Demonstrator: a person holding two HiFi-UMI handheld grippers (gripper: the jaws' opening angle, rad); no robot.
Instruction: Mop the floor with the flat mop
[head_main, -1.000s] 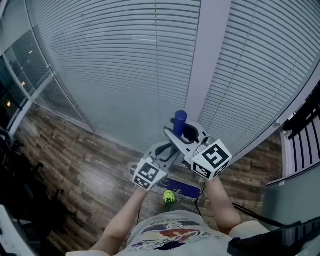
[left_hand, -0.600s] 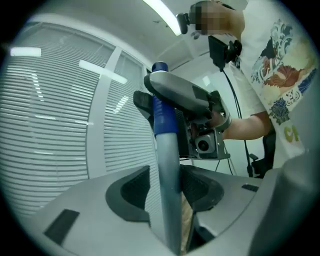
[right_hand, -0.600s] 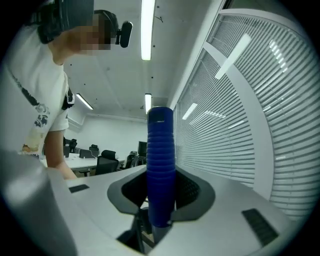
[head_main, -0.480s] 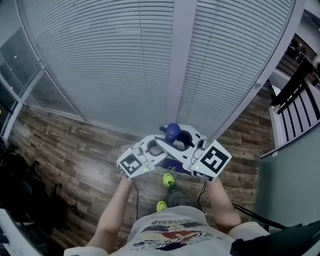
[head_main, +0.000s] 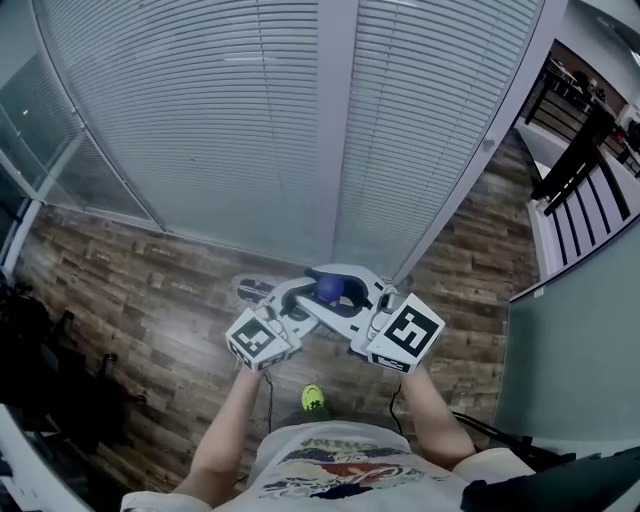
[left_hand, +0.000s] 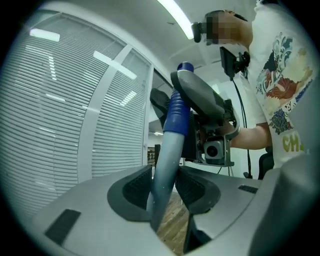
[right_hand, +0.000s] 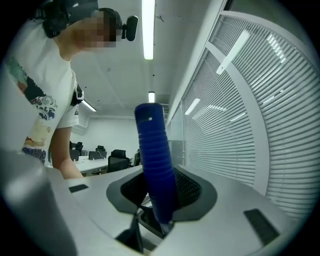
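The flat mop's pole stands upright in front of me, and both grippers clamp it. In the head view its blue top (head_main: 328, 289) shows between my left gripper (head_main: 300, 303) and my right gripper (head_main: 347, 287). In the left gripper view the grey pole (left_hand: 163, 170) runs up between the pads, which press on it; these jaws have just been closing a little on it. My right gripper (right_hand: 157, 196) is shut on the blue ribbed grip (right_hand: 154, 160), higher up. A bluish pad (head_main: 252, 290) on the floor left of the grippers may be the mop head.
A wall of closed white blinds (head_main: 230, 110) with a white post (head_main: 335, 120) stands close ahead. Brown wood-plank floor (head_main: 150, 310) runs along it. A green shoe (head_main: 312, 398) is under the grippers. A dark railing (head_main: 580, 160) is at the right, dark equipment (head_main: 40, 370) at the left.
Both grippers and the pole have swept to the left along the blinds. The mop head, earlier below the grippers by the shoe, is no longer there.
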